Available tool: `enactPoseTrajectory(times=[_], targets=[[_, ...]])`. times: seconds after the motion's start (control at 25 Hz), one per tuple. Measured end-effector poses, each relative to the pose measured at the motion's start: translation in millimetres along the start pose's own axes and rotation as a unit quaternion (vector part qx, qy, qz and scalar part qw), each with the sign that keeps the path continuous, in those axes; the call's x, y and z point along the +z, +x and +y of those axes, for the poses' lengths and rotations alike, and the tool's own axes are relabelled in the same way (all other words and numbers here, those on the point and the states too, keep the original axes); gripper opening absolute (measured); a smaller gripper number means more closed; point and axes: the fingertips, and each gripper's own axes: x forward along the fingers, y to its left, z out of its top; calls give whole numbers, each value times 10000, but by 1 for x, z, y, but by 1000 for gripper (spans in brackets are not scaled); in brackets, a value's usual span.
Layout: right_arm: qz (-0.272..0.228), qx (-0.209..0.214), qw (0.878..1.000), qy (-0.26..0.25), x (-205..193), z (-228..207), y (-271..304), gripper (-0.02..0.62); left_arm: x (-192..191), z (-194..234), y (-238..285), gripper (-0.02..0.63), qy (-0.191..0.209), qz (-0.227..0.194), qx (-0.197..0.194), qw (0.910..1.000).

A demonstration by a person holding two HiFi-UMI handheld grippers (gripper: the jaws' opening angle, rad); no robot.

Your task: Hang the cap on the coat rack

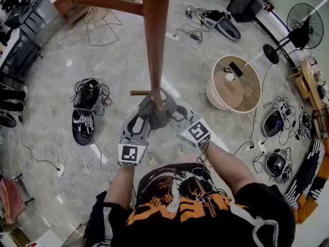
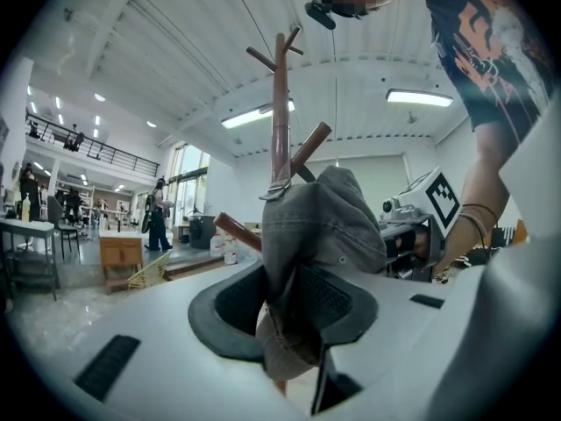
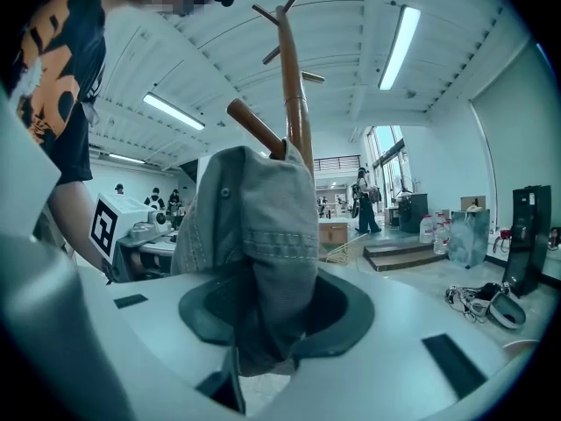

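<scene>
A grey cap (image 1: 157, 118) hangs bunched against the brown pole of the coat rack (image 1: 156, 45), just below a short peg (image 1: 139, 92). My left gripper (image 1: 144, 118) and right gripper (image 1: 172, 113) face each other across the pole with the cap between them. In the left gripper view the cap (image 2: 324, 226) drapes from a peg (image 2: 311, 146) down into the left gripper (image 2: 294, 331), whose jaws stand apart around the fabric. The right gripper view shows the cap (image 3: 254, 235) hanging the same way into the right gripper (image 3: 263, 323), with room beside the cloth.
A long upper peg (image 1: 108, 3) sticks out to the left. A round wooden table (image 1: 252, 99) stands to the right, a floor fan (image 1: 306, 19) beyond it. Other grippers (image 1: 85, 112) and cables lie on the marble floor at left and right.
</scene>
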Motion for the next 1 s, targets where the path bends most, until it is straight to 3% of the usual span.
enactPoseTrajectory(times=[0.32,0.68,1.0], targets=[[42,-99,9999,-93,-3,-4,-10,176,6,9,-11,170,-58,-122,117,9998],[-8,-249,9996,-129,2,-14,-24,231,10,12,-15,169,19,-83,159,9998],[-104,-359,9991,-215,13,-15,-40,238,30,12,-21,169,63,-223,188,9996]])
